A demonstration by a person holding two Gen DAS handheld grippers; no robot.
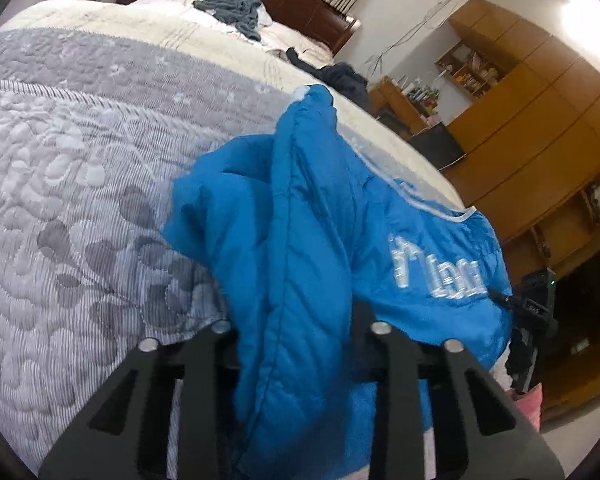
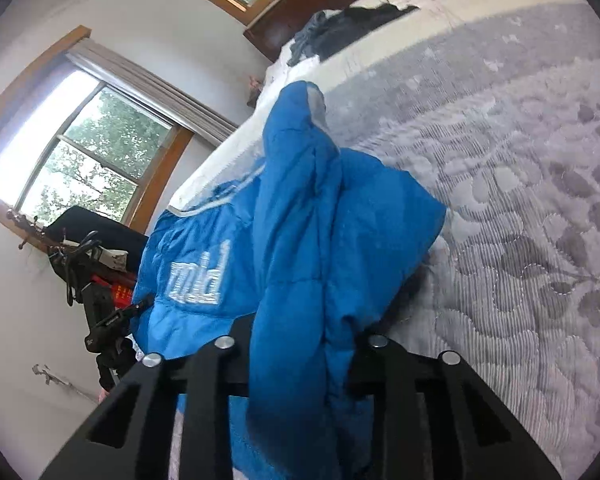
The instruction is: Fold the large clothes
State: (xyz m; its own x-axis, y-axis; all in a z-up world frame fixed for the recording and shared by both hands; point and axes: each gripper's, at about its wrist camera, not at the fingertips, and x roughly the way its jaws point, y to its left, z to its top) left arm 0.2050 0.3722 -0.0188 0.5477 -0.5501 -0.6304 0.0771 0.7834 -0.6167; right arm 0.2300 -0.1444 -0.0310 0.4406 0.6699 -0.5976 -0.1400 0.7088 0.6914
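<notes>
Tongs: my left tongs (image 1: pixel 300 344) and right tongs (image 2: pixel 300 356) both pinch the blue jacket (image 1: pixel 300 220).
Around: dark clothes (image 1: pixel 236 10) heaped at the bed's (image 1: pixel 80 160) head end.
Left view only: wooden wardrobe (image 1: pixel 540 120).
Right view only: windows (image 2: pixel 92 152).

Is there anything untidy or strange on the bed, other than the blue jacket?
Yes. Two dark garments lie crumpled near the headboard, unfolded. The blue jacket itself hangs bunched from both grippers, nothing damaged.
</notes>
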